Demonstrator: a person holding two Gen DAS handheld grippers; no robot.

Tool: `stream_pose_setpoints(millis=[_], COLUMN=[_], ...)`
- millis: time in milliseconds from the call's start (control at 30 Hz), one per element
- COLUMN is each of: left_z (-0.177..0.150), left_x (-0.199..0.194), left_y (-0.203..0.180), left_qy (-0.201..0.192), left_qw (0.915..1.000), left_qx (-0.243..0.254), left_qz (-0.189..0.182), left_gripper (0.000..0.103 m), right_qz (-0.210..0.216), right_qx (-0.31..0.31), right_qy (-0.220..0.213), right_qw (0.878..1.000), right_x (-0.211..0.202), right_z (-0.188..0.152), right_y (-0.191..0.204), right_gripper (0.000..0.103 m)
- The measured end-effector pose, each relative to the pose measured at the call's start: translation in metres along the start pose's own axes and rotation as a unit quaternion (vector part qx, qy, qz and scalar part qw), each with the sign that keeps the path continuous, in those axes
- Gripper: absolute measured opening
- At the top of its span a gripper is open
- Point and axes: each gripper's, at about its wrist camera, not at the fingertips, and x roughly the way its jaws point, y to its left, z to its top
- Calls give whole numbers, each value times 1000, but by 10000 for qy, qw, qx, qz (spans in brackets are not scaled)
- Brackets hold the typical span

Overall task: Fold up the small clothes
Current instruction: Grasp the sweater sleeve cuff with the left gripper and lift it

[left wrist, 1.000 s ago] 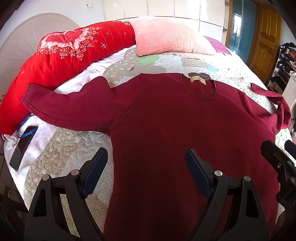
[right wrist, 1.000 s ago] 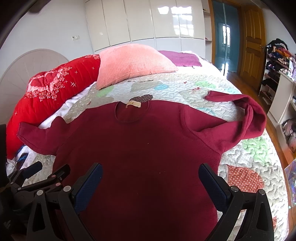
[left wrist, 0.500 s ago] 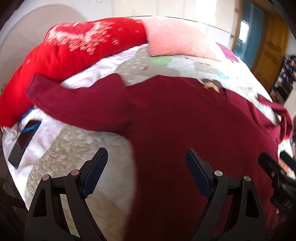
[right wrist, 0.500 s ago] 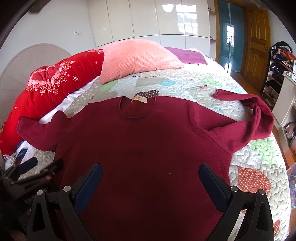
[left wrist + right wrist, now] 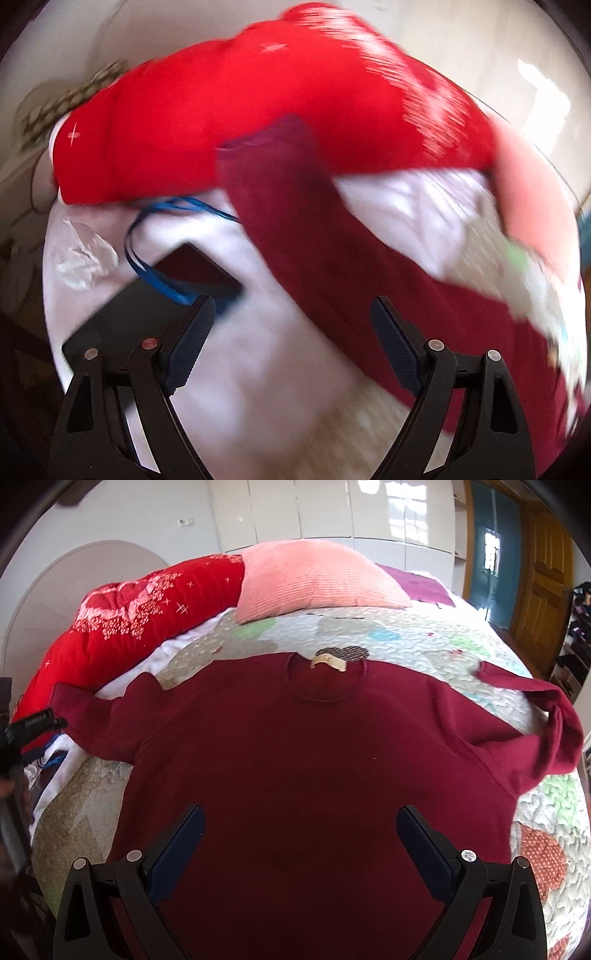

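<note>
Maroon sweater (image 5: 314, 760) spread flat on quilted bed (image 5: 417, 635), left claw (image 5: 291, 325) released above its outstretched sleeve (image 5: 295, 229), right claw (image 5: 300, 834) released over the hem.

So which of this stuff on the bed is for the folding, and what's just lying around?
For the job: dark red long-sleeved knit top.

Just lying about: pink ribbed pillow, red embroidered quilt roll, black flat phone, blue ribbon cord.
</note>
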Motion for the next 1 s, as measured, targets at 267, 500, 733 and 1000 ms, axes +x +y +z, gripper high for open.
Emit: stream_pose_setpoints(millis=[267, 500, 733, 1000], left_z=[38, 40, 27, -43], left_x=[55, 79, -31, -129], left_y=[17, -6, -30, -171], left_qy=[87, 300, -493, -555], left_qw=[9991, 9985, 9929, 9444], left_qx=[-405, 365, 456, 1852], left_qz=[-27, 289, -983, -2660], left_gripper=[86, 13, 11, 8], right_qz=[169, 167, 208, 140], right_qx=[-64, -116, 252, 483], right_qy=[300, 451, 399, 42], right_qw=[9994, 9988, 9987, 9987], right_x=[24, 36, 36, 9], right_z=[4, 2, 4, 7], right_y=[12, 11, -9, -31], right_gripper=[103, 103, 103, 103])
